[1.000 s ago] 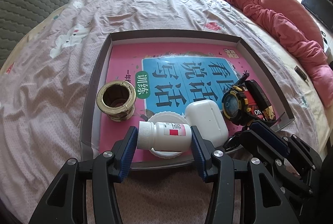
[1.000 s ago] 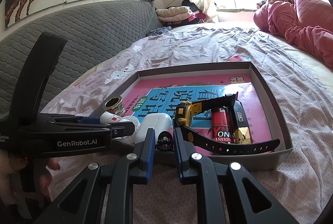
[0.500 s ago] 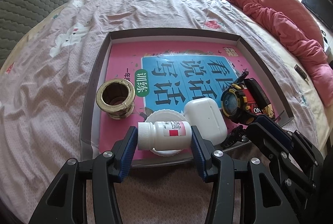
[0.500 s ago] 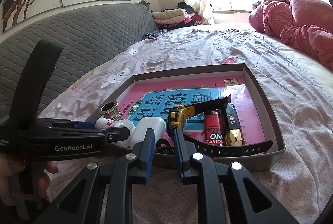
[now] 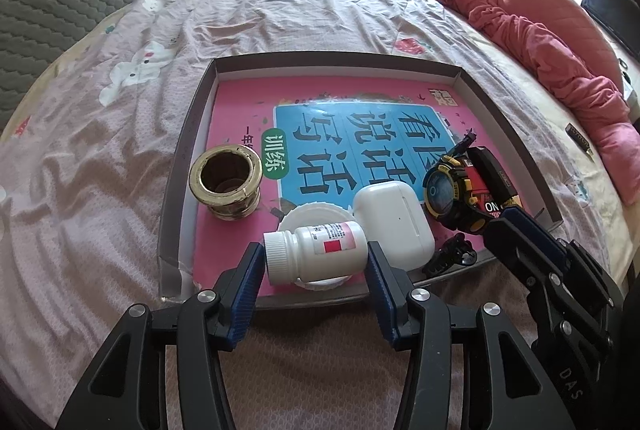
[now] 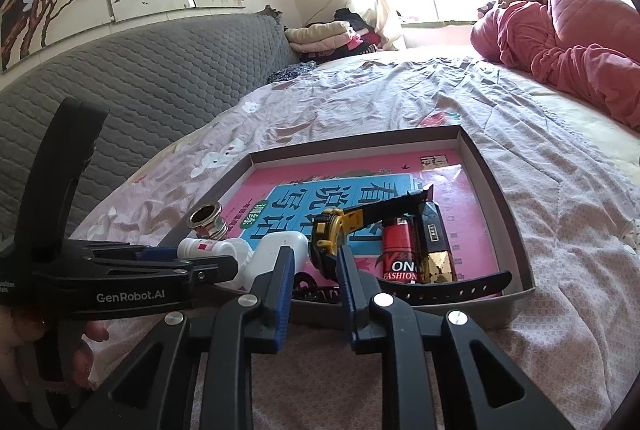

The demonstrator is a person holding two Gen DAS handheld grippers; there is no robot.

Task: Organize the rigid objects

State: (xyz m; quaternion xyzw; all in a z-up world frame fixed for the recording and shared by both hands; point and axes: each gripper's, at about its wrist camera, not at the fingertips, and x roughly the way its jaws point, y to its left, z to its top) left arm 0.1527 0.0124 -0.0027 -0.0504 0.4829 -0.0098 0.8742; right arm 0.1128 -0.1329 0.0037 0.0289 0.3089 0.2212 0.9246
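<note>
A shallow grey tray [image 5: 332,58] lies on the bed with a pink and blue book in it. My left gripper [image 5: 316,258] is shut on a white pill bottle [image 5: 320,246], held sideways just above a white lid [image 5: 308,216] near the tray's front edge. My right gripper [image 6: 314,258] stands at the tray's front rim with its jaws opening. A small black clip [image 6: 306,286] lies in the tray between them, and the pads do not press on it. Behind it are a yellow and black watch [image 6: 332,238], a white earbud case [image 5: 394,218] and a brass ring [image 5: 226,180].
A red lighter [image 6: 398,254] and a black and gold one [image 6: 434,250] lie beside the watch. A pink quilt [image 5: 540,30] is heaped at the far right. A grey padded headboard [image 6: 140,78] runs along the left. A hand [image 6: 24,342] holds the left gripper.
The right gripper's jaws have parted slightly and let go of the black clip, which now lies inside the tray's front rim. The left gripper and its bottle have not moved.
</note>
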